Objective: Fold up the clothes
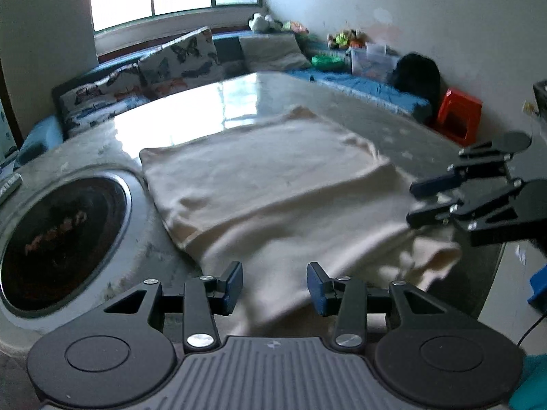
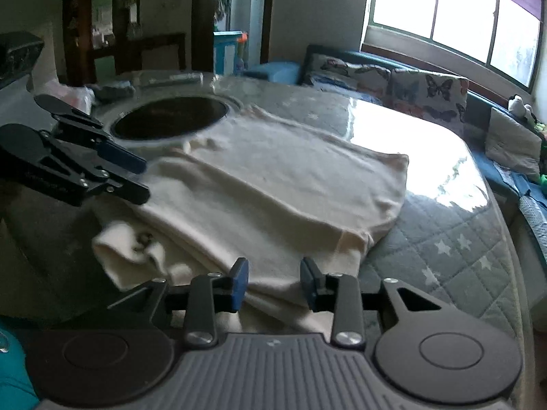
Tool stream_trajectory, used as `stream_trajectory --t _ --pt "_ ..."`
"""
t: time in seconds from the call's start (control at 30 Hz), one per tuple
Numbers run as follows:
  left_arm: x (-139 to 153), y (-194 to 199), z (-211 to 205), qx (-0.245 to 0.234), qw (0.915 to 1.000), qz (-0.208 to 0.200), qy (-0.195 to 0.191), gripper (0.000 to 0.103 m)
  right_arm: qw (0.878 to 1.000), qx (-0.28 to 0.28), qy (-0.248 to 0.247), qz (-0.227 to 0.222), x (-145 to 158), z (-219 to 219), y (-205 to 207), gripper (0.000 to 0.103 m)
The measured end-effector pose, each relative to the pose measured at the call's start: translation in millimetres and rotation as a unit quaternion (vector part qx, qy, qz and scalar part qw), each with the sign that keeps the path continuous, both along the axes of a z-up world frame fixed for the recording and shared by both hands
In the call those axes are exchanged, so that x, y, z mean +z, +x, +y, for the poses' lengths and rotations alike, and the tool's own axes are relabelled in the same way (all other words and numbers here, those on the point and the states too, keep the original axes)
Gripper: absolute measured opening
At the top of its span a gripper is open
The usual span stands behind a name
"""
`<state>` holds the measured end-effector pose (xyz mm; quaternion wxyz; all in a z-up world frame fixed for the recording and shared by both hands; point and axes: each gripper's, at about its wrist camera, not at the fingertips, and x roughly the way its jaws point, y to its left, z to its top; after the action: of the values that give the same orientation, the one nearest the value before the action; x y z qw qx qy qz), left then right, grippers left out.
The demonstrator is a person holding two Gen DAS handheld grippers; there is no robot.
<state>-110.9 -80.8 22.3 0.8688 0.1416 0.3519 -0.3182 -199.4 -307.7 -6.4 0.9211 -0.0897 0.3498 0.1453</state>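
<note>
A cream garment [image 1: 273, 177] lies flat on the round table, folded over on itself, with a thicker layer on top. One sleeve end [image 1: 434, 259] droops at the near edge. My left gripper [image 1: 275, 288] hovers open over the garment's near edge, and only cloth shows through the gap below it. My right gripper [image 2: 273, 285] also stands open above the near hem of the garment [image 2: 273, 184], its blue pads apart from the fabric. Each gripper shows in the other's view: the right gripper [image 1: 422, 201] at the right side, the left gripper [image 2: 142, 179] at the left, both with nothing between the fingers.
A round dark hob [image 1: 65, 239] is set into the table [image 2: 444, 246], just left of the garment. Butterfly cushions [image 1: 177, 58] and a bench run along the far side under the window. A red stool [image 1: 458, 116] stands by the wall.
</note>
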Motion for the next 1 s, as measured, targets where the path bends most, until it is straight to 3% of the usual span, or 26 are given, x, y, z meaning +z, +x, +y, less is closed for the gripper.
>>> stream_trajectory --t 0.2,0.47,0.6,0.73,0.8,1.0 --pt "-1.0 -4.4 13.9 0.007 0.9999 0.006 0.005 0.045 1.000 -0.001 0.009 -0.009 6.8 -3.7 -3.4 0.034" --pt "9.1 -10.8 28.9 0.029 0.9993 0.012 -0.021 0.045 1.000 -0.004 0.015 0.000 1.5 -6.0 0.4 0.034" --pt "17.8 -10.5 33.3 0.041 0.9984 0.004 -0.038 0.045 1.000 0.000 0.017 -0.017 10.6 -3.6 0.3 0.034" --pt "6.1 -2.7 31.7 0.049 0.9985 0.018 -0.019 0.045 1.000 0.002 0.024 -0.019 8.5 -1.8 6.6 0.034" --pt "2.5 -5.5 31.2 0.037 0.9990 0.022 -0.007 0.045 1.000 0.001 0.018 -0.004 2.1 -2.0 10.1 0.034" --pt "14.8 -38.8 24.1 -0.062 0.9967 -0.037 0.038 0.048 1.000 0.010 0.012 -0.001 9.6 -7.3 -0.4 0.034"
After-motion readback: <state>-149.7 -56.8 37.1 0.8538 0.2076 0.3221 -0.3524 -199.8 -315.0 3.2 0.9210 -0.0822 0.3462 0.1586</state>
